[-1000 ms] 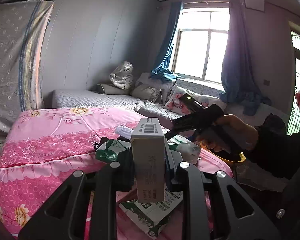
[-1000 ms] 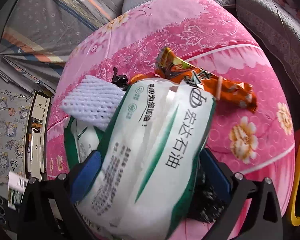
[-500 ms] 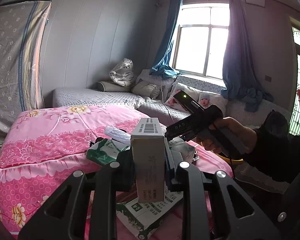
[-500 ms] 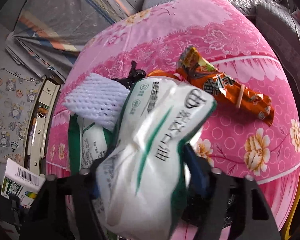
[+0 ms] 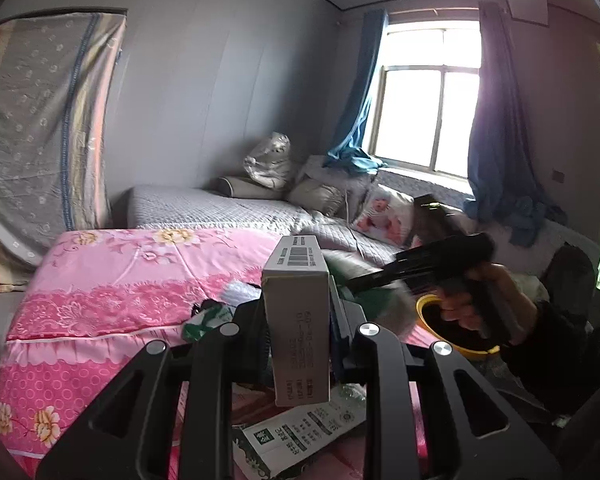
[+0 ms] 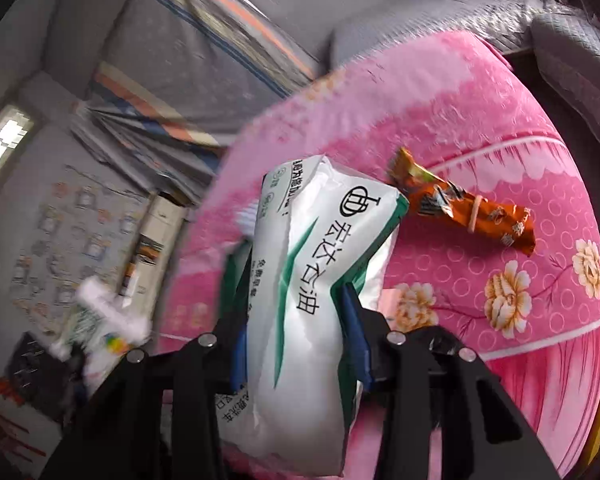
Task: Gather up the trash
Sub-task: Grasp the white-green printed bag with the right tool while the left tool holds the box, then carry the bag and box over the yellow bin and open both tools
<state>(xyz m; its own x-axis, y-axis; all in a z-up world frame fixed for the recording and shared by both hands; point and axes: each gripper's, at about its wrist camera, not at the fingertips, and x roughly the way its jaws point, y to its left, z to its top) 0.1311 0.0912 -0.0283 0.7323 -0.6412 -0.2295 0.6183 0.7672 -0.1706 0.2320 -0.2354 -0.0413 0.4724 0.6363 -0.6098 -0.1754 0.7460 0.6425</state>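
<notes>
where window point(image 5: 428, 116) glows, pink floral bedspread point(image 5: 112, 292) carries orange wrapper point(image 6: 466, 204).

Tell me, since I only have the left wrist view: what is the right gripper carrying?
Observer: The right gripper is closed on a white and green plastic packet; its jaws have just been closing and now squeeze the packet.
Operator: Is any trash out of my sight on the bed?
Observer: Yes, an orange snack wrapper lies on the pink floral bedspread, beyond the packet and apart from it.
Operator: Anything on that wrapper?
Observer: A thin band circles it near its middle.
</notes>
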